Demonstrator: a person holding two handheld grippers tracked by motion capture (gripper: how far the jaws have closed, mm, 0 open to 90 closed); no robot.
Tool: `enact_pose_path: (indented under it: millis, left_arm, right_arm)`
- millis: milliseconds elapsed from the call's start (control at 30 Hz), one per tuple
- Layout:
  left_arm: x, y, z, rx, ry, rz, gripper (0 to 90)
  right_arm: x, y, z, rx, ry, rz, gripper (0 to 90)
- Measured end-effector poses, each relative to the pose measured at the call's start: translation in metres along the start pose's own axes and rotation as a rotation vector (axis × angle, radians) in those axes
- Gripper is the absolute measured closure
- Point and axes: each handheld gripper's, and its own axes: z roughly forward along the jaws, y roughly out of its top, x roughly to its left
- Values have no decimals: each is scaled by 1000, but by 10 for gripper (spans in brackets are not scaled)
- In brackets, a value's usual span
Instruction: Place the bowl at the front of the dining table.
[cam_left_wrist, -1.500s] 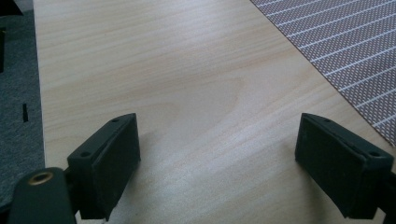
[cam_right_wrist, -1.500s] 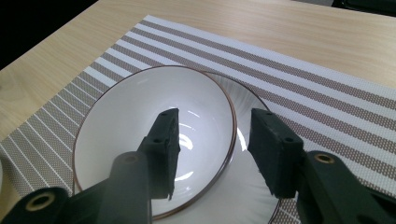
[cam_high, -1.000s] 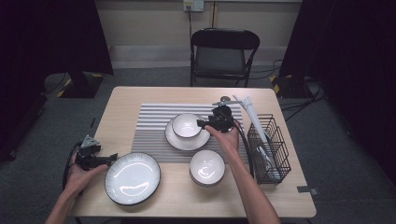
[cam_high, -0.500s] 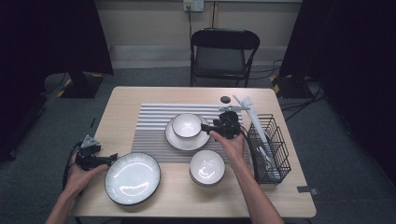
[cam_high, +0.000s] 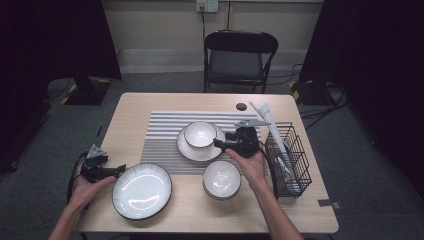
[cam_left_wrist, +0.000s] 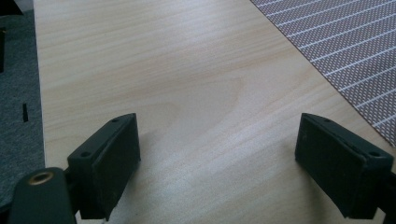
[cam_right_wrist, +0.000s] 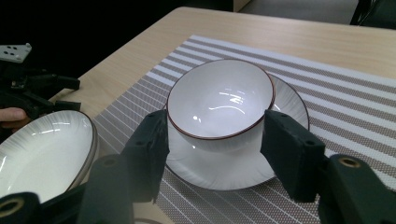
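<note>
Small white bowl (cam_right_wrist: 219, 100) on a white plate (cam_right_wrist: 243, 163), middle of the striped mat (cam_high: 165, 145). Right gripper (cam_high: 223, 144) just right of it, fingers (cam_right_wrist: 289, 154) apart and just closing, touching nothing. Left gripper (cam_high: 120, 170) lower left, fingers (cam_left_wrist: 109, 161) wide apart over bare tabletop (cam_left_wrist: 187, 79).

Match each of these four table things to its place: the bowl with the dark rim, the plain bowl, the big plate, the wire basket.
Things:
1. bowl with the dark rim
2. plain bowl
3. big plate
4. wire basket

Places:
a. at the table's right edge
b. beside the left gripper
c. on a small plate on the striped mat
d. at the mat's near edge, under the right hand

Pairs: 1-c, 2-d, 3-b, 4-a
</note>
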Motion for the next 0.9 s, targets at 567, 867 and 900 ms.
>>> enact_pose_path:
  millis: [567,867,900]
  left_arm:
    - [0,0,0,0,1,-2,138]
    - [0,0,0,-1,0,-3,138]
    - [0,0,0,-1,1,-4,139]
  right_arm:
    - [5,-9,-55,-61,-16,17,462]
    - [-4,-21,-83,-28,-3,76,388]
    - [-5,-22,-87,-34,-6,81,390]
